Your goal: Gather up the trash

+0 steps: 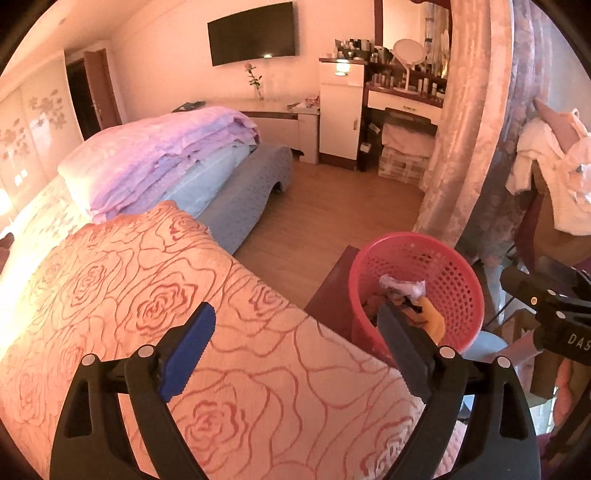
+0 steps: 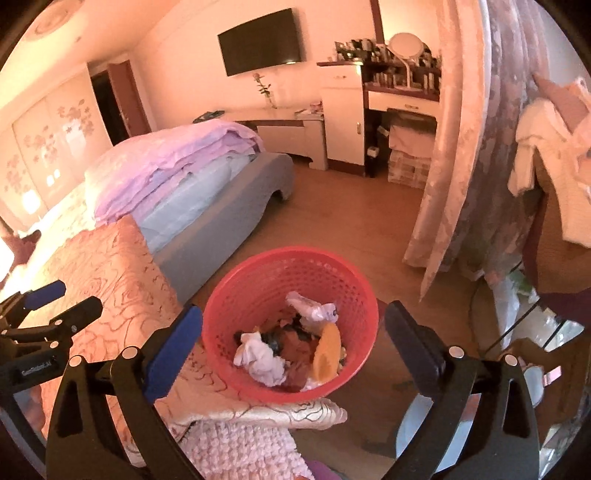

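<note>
Two claws: both spread wide, both empty, nothing btwn the fingers.
R claw (image 2: 291, 332): hangs right over the red basket (image 2: 221, 325); basket mouth sits btwn its fingers in the right wrist view. Nearer of the two to the basket.
L claw (image 1: 295, 332): over the rose-pattern bedspread (image 1: 129, 295); its right finger overlaps the basket rim (image 1: 354, 280) in the left wrist view, can't tell if touching. Basket lies fwd and to the right of it.
Basket position: upright on a dark red-brown stand, just beside the bed corner, mesh walls, mouth open upward.
Basket contents: white crumpled tissue (image 2: 262, 358) near side, pale crumpled wrapper (image 2: 314, 308) far side, orange-yellow piece (image 2: 327, 354) leaning at the right wall w/ long axis roughly near-to-far, dark reddish scraps in the middle. Abt half full, my guess.
Loose trash outside basket: none I can pick out on bedspread or floor (image 1: 332, 210).
Task stage (judgement): trash looks collected; next is prob. gripping the rim, R claw best placed.
Farther: folded purple quilt (image 1: 166, 147) on the bed, then curtain (image 1: 472, 129), dresser w/ round mirror (image 1: 408, 51), wall TV (image 1: 253, 33).
</note>
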